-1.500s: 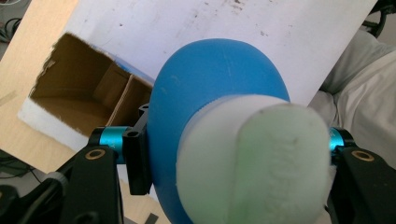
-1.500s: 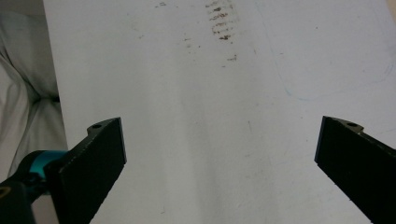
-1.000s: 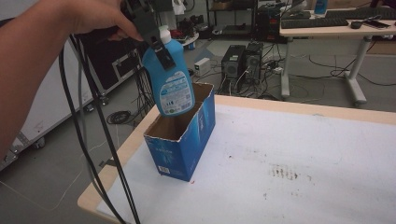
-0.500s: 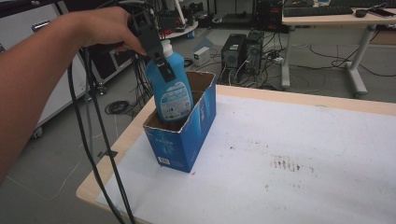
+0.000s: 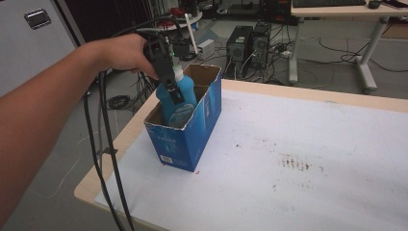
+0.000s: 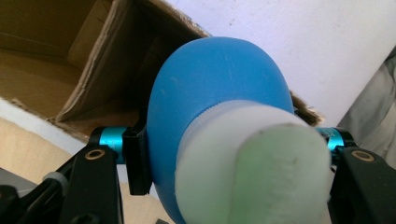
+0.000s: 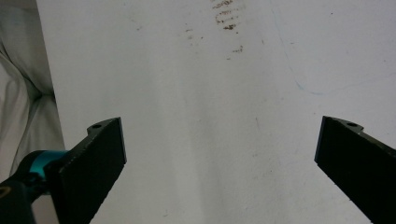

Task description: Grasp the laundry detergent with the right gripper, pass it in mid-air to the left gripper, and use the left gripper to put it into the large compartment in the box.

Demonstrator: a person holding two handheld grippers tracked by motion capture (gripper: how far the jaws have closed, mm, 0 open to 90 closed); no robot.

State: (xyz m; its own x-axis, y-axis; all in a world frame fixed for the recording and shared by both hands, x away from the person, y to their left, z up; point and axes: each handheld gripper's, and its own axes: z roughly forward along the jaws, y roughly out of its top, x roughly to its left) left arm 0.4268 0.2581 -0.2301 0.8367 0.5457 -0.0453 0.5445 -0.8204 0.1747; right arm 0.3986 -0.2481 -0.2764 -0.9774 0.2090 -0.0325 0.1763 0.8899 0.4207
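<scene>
At the surface's (image 5: 308, 144) far-left corner, left tongs (image 5: 169, 84) clamp the blue bottle (image 5: 179, 98) half inside the open box (image 5: 187, 139); releasing early risks tipping or snagging the flap; right tongs (image 7: 219, 163) gape wide, empty.

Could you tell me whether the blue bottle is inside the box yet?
Partly in: the blue bottle has its base below the box rim.

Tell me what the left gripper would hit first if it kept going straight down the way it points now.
Most likely the box's cardboard floor. The left gripper, shut on the blue bottle, points down into the open blue box, so the bottle's base would touch first. How far that floor lies is unclear.
</scene>
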